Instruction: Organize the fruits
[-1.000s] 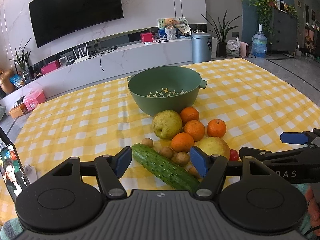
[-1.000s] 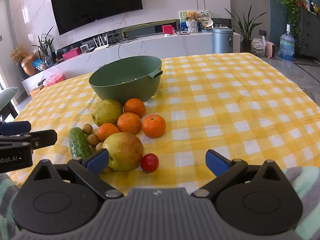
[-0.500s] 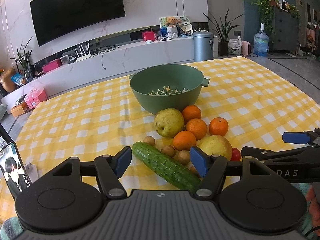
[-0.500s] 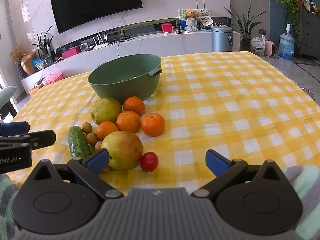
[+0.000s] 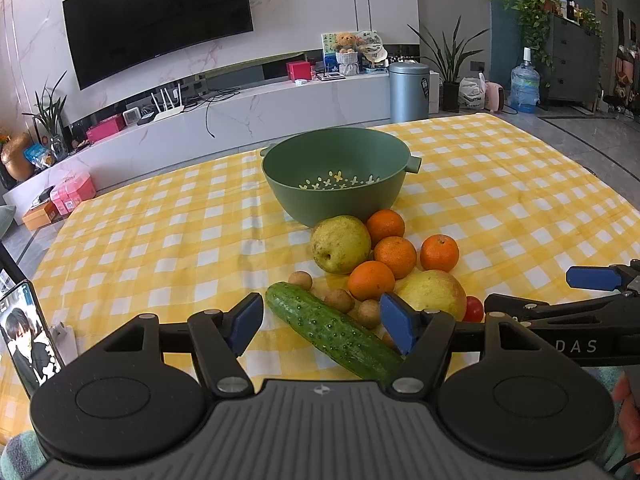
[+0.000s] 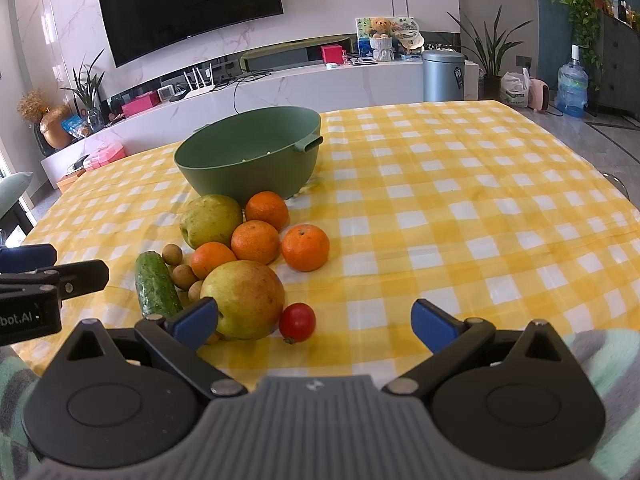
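Both claws, the left claw [image 5: 322, 326] and right claw [image 6: 314, 320], are gaping empty, so I am advising squaring on 1 pear [image 6: 243, 299] before lifting it into the green bowl [image 6: 248, 168].

The left gripper [image 5: 322, 326] points forward and downward, its two blue-padded fingers [image 5: 245, 322] spread wide apart and clamping nothing. The right gripper [image 6: 316, 322] sits at the same downward slant just to its right, its blue fingertips [image 6: 434, 324] spread wider still, also with nothing pressed between them. The two tools sit side by side at the near edge, each one's fingers showing at the edge of the other's view.
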A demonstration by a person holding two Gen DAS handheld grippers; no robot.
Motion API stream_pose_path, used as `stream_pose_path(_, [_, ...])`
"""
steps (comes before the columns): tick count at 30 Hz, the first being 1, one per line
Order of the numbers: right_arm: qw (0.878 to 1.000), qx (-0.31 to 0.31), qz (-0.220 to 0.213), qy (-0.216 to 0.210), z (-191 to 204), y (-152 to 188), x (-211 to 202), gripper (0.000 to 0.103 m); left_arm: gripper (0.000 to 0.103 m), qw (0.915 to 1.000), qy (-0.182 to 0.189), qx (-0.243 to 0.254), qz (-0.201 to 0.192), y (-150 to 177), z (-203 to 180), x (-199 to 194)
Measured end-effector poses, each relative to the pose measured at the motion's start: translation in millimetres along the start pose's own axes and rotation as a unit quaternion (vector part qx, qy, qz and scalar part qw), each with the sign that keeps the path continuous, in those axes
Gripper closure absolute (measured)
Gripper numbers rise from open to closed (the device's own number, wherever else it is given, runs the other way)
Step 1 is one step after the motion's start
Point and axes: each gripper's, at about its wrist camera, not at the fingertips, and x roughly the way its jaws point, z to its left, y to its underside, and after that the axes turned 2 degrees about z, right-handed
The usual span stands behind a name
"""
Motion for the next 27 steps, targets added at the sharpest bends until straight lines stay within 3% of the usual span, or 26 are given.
stream_pose_path(27, [1.000,0.001,0.005,0.003,-1.8,1.5,1.8,0.004,0.024,0.9997,0.020,0.006,0.013,-1.5,-2.0,4.0])
